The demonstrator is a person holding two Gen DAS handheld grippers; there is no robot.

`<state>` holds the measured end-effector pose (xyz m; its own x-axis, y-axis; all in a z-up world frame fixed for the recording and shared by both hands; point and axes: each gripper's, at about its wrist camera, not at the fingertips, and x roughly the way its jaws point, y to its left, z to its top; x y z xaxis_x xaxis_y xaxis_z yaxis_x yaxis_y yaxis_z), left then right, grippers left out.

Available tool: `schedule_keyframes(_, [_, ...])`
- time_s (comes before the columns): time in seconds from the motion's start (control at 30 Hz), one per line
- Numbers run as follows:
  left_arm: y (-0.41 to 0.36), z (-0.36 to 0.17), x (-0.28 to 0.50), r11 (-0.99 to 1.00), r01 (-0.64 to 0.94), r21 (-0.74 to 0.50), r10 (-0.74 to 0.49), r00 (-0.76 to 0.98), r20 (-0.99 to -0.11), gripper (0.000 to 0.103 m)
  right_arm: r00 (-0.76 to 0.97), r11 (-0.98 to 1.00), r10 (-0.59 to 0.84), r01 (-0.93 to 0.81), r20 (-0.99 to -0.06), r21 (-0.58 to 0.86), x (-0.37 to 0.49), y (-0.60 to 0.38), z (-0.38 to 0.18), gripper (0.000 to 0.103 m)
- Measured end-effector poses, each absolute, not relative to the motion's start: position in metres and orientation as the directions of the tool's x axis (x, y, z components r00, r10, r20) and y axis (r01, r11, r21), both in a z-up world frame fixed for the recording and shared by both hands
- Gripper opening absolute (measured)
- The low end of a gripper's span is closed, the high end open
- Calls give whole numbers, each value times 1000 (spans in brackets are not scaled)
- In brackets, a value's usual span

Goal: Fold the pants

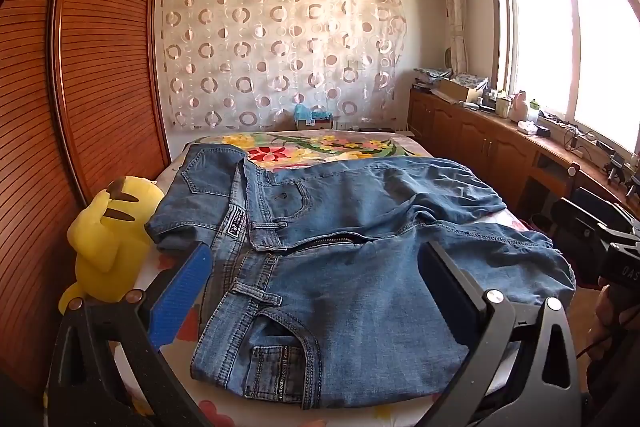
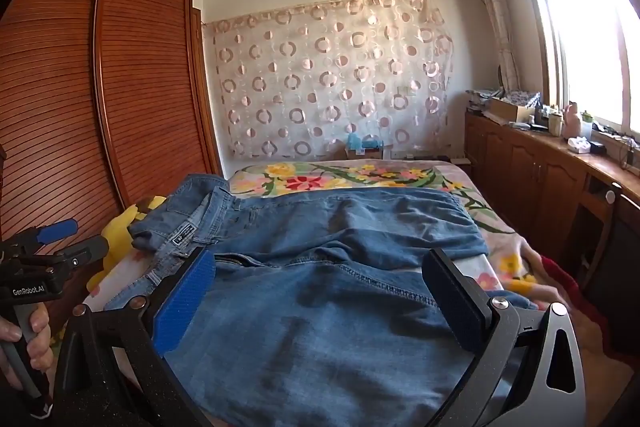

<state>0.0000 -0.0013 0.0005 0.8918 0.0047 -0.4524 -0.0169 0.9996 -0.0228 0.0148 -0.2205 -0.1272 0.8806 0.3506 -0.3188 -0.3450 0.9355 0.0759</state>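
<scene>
Blue jeans (image 1: 340, 267) lie front up on the bed, waistband to the left, fly unzipped, legs running to the right. My left gripper (image 1: 316, 249) hovers open above the waist and near hip pocket, with nothing between its blue pads. In the right wrist view the jeans (image 2: 320, 315) fill the foreground. My right gripper (image 2: 320, 255) stands open over the near leg, holding nothing. The left gripper (image 2: 92, 235) shows at the left edge, held by a hand (image 2: 28, 343). The right gripper (image 1: 592, 227) shows partly at the right edge of the left wrist view.
A yellow plush toy (image 1: 112, 239) sits on the bed's left edge beside the waistband. The floral bedcover (image 1: 328, 145) stretches beyond the jeans. A slatted wooden wardrobe (image 1: 100, 67) stands close on the left. A cluttered wooden cabinet (image 1: 480, 143) runs under the window on the right.
</scene>
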Motion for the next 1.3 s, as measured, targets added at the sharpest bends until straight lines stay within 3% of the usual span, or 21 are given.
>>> schedule_keyframes(1.3, [5,19,-3,999,-24,-23,12,900,-435,103,884,938,345,-339,-315,75,13,-222,-125,103])
